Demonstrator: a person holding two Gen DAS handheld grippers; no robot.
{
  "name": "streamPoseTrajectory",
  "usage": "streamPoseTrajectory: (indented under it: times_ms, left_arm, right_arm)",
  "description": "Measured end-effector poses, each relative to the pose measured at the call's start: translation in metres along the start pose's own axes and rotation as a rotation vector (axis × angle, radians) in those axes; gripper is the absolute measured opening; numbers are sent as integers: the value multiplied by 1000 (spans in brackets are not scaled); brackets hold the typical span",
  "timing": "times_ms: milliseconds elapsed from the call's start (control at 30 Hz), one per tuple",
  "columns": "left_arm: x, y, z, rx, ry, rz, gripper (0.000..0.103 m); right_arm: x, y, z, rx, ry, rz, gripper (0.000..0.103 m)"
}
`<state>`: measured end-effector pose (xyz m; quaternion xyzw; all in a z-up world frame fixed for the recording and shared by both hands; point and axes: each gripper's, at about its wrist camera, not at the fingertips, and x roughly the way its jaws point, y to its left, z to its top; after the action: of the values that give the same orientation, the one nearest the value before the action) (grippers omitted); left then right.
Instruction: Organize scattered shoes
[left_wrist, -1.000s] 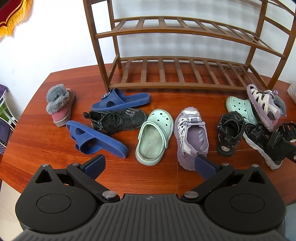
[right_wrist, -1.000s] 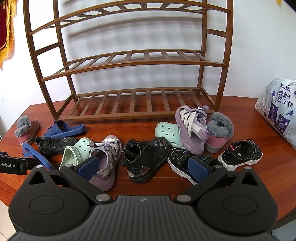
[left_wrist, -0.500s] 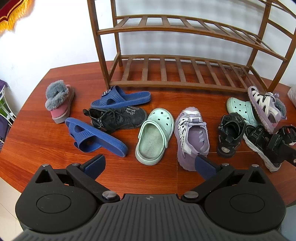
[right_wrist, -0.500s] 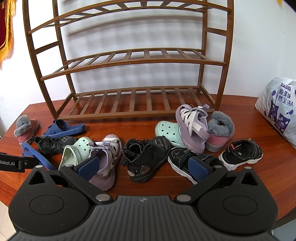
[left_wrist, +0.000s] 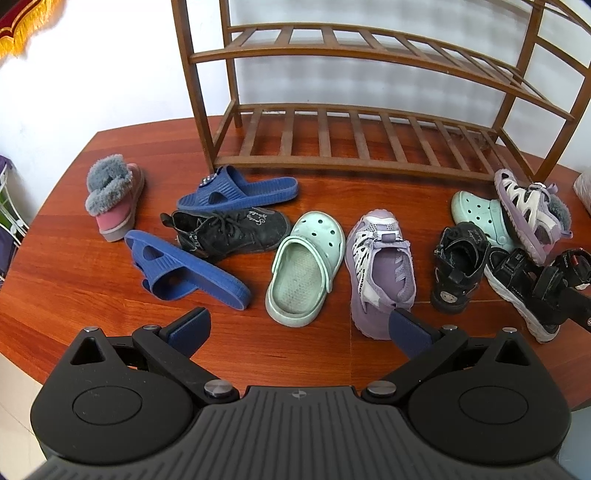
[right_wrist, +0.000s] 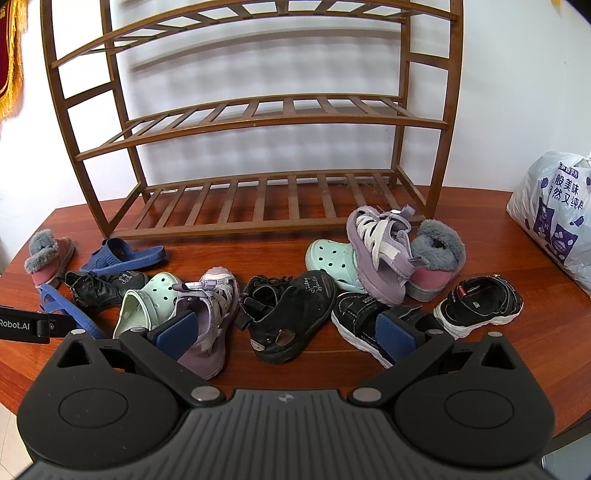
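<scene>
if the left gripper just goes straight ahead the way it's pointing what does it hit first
Probably the mint green clog, lying just ahead of the open left gripper; depth is hard to judge.

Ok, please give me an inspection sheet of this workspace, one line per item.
Surface: wooden table, shoes spread across it.
Job's things: blue slides, black lace shoe, mint clogs, purple sandals, black sneakers, fur boots; shoe rack shelves bare.
Clutter: printed plastic bag.
Grippers: left tool and right tool open, holding nothing.
Cables: nothing seen.
Surroundings: white wall, gold-fringed cloth.
</scene>
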<state>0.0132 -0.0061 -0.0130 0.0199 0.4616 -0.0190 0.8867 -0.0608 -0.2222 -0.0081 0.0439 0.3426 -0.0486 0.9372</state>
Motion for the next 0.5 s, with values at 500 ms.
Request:
streamPoseTrajectory:
  times_ms: [500]
  left_arm:
    - [6,8,-1,-28,10,-14,103]
  right_arm:
    - [-7,-2,-14,-9,10,7,103]
